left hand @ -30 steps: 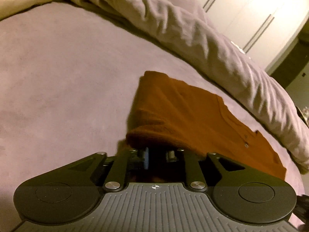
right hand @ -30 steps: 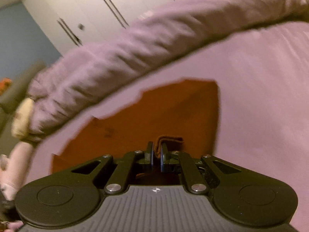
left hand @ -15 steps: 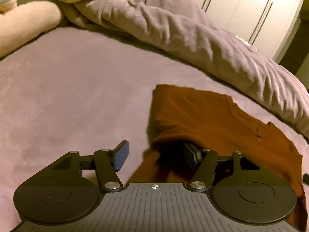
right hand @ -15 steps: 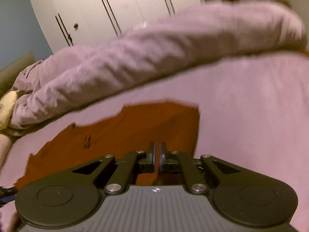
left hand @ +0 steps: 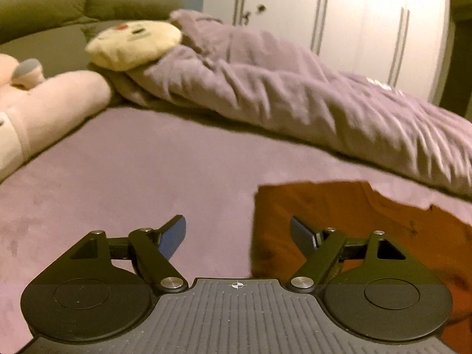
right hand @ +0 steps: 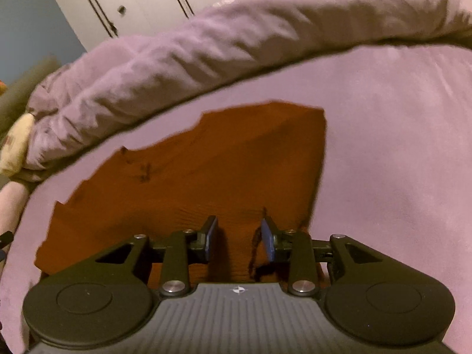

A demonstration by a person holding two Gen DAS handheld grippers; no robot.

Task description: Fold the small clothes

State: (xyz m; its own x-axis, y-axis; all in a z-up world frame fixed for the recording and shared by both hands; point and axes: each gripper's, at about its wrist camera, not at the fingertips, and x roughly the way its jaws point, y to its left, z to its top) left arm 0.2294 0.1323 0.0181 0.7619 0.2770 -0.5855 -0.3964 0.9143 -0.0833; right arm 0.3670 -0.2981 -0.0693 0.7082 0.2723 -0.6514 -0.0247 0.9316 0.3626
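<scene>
A small rust-orange shirt (right hand: 206,171) lies flat and folded on the purple bed sheet (right hand: 398,147). It also shows in the left wrist view (left hand: 339,215), at the lower right. My left gripper (left hand: 239,236) is open and empty, at the shirt's left edge, with its right finger over the cloth. My right gripper (right hand: 239,240) is open and empty, just above the shirt's near edge.
A rumpled purple duvet (left hand: 295,94) lies along the far side of the bed. A cream plush toy (left hand: 135,44) and a pink plush toy (left hand: 44,103) sit at the far left. White wardrobe doors (left hand: 354,20) stand behind.
Both grippers let go of the shirt and opened, the left first, the right after. The lifted part of the shirt now lies flat. Both grippers pulled back and tilted up.
</scene>
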